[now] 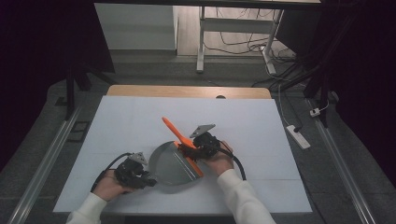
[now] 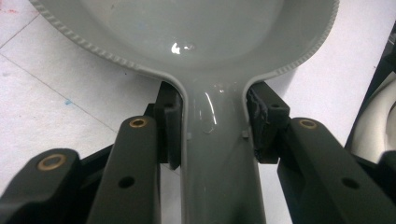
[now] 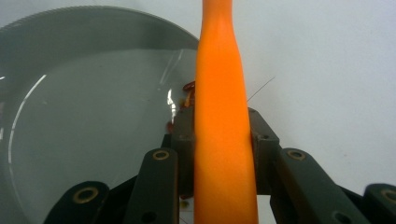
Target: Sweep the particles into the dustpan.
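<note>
The left gripper (image 1: 150, 179) has its fingers (image 2: 169, 122) closed on the grey dustpan (image 1: 173, 164) handle. The right gripper (image 1: 192, 150) fingers (image 3: 183, 135) clamp the orange brush (image 1: 180, 138), just beside the pan, on the white surface (image 1: 140, 121).

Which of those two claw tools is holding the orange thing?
The right gripper, clamped on the orange brush handle. The left gripper instead grips the grey dustpan by its handle.
</note>
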{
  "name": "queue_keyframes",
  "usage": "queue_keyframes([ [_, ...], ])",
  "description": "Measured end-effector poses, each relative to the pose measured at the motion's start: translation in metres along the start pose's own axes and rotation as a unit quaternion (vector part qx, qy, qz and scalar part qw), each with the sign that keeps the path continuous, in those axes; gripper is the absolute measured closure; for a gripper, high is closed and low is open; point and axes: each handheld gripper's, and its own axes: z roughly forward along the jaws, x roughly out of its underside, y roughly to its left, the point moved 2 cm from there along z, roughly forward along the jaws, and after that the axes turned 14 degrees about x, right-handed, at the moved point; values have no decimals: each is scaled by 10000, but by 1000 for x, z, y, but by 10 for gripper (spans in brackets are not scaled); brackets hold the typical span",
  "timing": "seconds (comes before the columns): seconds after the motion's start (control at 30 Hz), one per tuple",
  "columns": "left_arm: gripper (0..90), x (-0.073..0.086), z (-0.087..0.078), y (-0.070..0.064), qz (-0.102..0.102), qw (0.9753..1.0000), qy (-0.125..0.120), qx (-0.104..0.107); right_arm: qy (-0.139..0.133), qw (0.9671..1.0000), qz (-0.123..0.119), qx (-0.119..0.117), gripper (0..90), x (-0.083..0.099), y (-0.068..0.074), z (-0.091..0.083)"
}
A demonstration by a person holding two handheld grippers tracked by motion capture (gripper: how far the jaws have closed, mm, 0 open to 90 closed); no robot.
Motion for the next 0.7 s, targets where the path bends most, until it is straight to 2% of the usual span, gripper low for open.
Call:
queue_keyframes([
  [0.1, 618, 0, 0, 0, 5, 10000, 4, -9, -49, 10000, -12, -76, 700, -2, 4, -1],
  [0.13, 618, 0, 0, 0, 5, 10000, 4, -6, -104, 9997, 25, -209, 700, -4, 8, -3],
  [0.33, 618, 0, 0, 0, 4, 10000, 2, -9, -223, 9986, -125, -463, 700, -9, 19, -9],
  [0.37, 618, 0, 0, 0, 3, 10000, 1, -9, -338, 9984, -91, -433, 700, -12, 18, -13],
  [0.43, 618, 0, 0, 0, 7, 10000, 3, -13, -394, 9985, -53, -381, 700, -13, 17, -15],
  [0.47, 618, 0, 0, 0, 4, 10000, 0, -11, -475, 9986, -11, -227, 700, -14, 10, -19],
  [0.5, 618, 0, 0, 0, 7, 10000, 1, -11, -475, 9986, -11, -227, 700, -14, 10, -19],
  [0.7, 618, 0, 0, 0, 9, 10000, 6, -9, -505, 9984, 246, 26, 700, -8, -11, -27],
])
